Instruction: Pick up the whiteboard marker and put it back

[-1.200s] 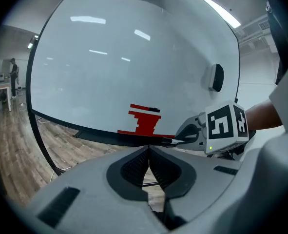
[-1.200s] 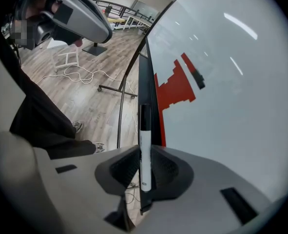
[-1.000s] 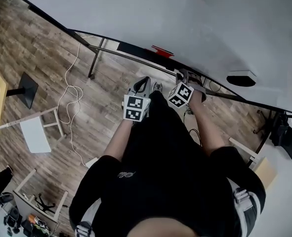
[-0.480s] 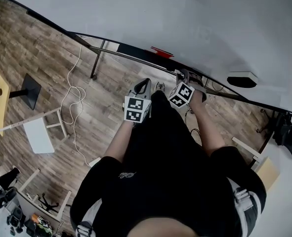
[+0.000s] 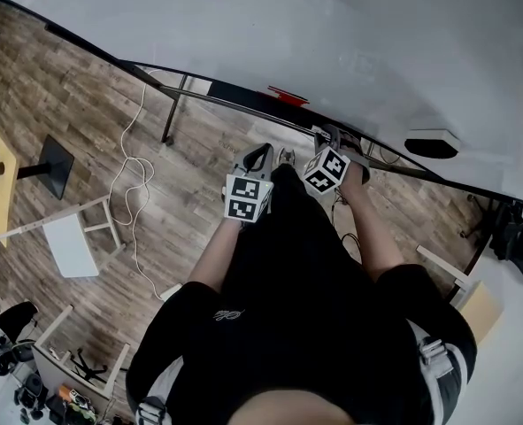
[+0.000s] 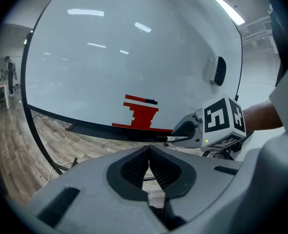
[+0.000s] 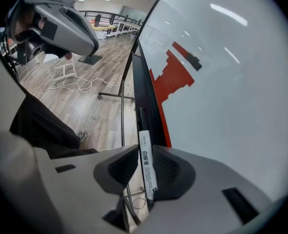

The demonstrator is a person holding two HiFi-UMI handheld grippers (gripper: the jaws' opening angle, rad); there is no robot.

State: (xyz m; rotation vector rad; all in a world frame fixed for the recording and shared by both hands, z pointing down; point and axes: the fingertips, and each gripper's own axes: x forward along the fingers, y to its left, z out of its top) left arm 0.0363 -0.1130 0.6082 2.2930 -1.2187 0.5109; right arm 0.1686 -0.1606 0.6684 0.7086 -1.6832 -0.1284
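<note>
The whiteboard marker (image 7: 147,165), white with a black cap, lies lengthwise between the jaws of my right gripper (image 7: 144,147), its capped end resting on the black tray (image 7: 143,96) under the whiteboard (image 5: 332,51). The jaws are opening; a gap shows between the left pad and the marker. In the left gripper view the marker (image 6: 175,138) pokes out of the right gripper (image 6: 185,129) along the tray. My left gripper (image 6: 148,147) hangs just left of it, shut and empty. In the head view both grippers (image 5: 259,153) (image 5: 327,135) sit close together at the board's lower edge.
A red stepped drawing (image 6: 141,113) fills the board above the tray. An eraser (image 5: 431,142) clings to the board at the right. On the wood floor are a white cable (image 5: 128,193), a white stool (image 5: 71,242) and a black stand base (image 5: 53,159).
Both grippers have stayed where they were at the tray; only the head view has shifted slightly.
</note>
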